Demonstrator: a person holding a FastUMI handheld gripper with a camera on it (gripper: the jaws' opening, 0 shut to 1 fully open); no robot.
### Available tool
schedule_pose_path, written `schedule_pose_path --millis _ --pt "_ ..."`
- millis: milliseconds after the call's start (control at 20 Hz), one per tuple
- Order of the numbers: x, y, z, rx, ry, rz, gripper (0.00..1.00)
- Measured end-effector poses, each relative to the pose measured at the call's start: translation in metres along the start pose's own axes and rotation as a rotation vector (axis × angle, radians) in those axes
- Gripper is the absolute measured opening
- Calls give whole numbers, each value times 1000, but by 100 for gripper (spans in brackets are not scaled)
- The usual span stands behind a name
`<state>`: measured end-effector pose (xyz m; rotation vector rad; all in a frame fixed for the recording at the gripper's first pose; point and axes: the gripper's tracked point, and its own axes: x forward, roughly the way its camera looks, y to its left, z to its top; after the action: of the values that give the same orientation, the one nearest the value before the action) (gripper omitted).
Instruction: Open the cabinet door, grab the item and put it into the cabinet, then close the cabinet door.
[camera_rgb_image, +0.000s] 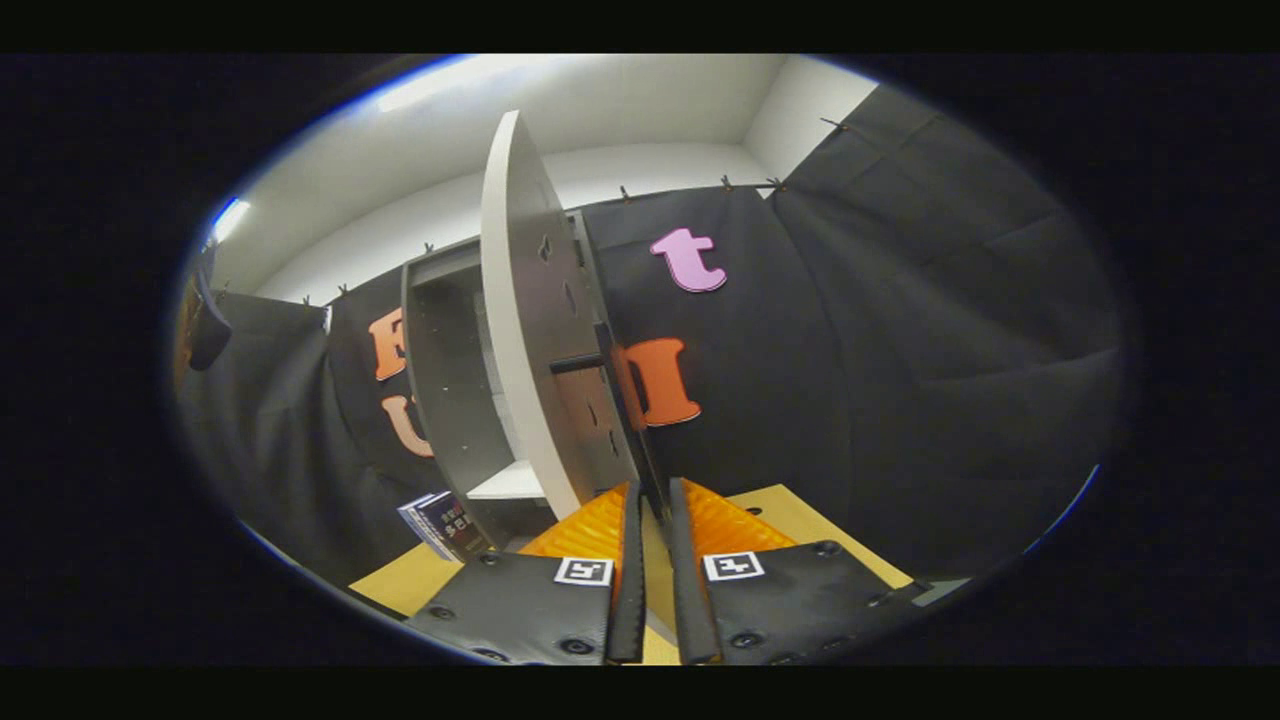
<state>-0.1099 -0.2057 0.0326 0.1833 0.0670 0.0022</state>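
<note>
A grey cabinet stands on the yellow table, open, with a white shelf low inside. Its door is swung out toward me and I see it almost edge-on. A dark bar handle runs down the door's face. The handle's lower end sits between my fingers, and my gripper is shut on it with only a narrow gap showing. A small dark box-like item stands on the table just left of the cabinet's base, ahead and left of my fingers.
Black cloth walls close in the booth behind and to the right of the cabinet. The yellow table stretches out to the right of my fingers. A dark object hangs at the far left.
</note>
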Motion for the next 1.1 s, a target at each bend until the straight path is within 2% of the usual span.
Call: schedule_pose_path --millis 200,350,500,600,750,900,1000,1100 --pt "-43 24 5 -60 -37 -30 20" --pt "-72 76 12 -142 -81 67 20" --pt "-78 133 8 -234 -91 188 20" --pt "-70 163 5 -282 -96 242 21" --pt "-52 212 -20 -322 -30 361 22" --pt "-21 248 -47 -289 42 445 23" --pt "5 258 -70 -243 99 466 24" --pt "32 261 -93 -202 150 447 27"
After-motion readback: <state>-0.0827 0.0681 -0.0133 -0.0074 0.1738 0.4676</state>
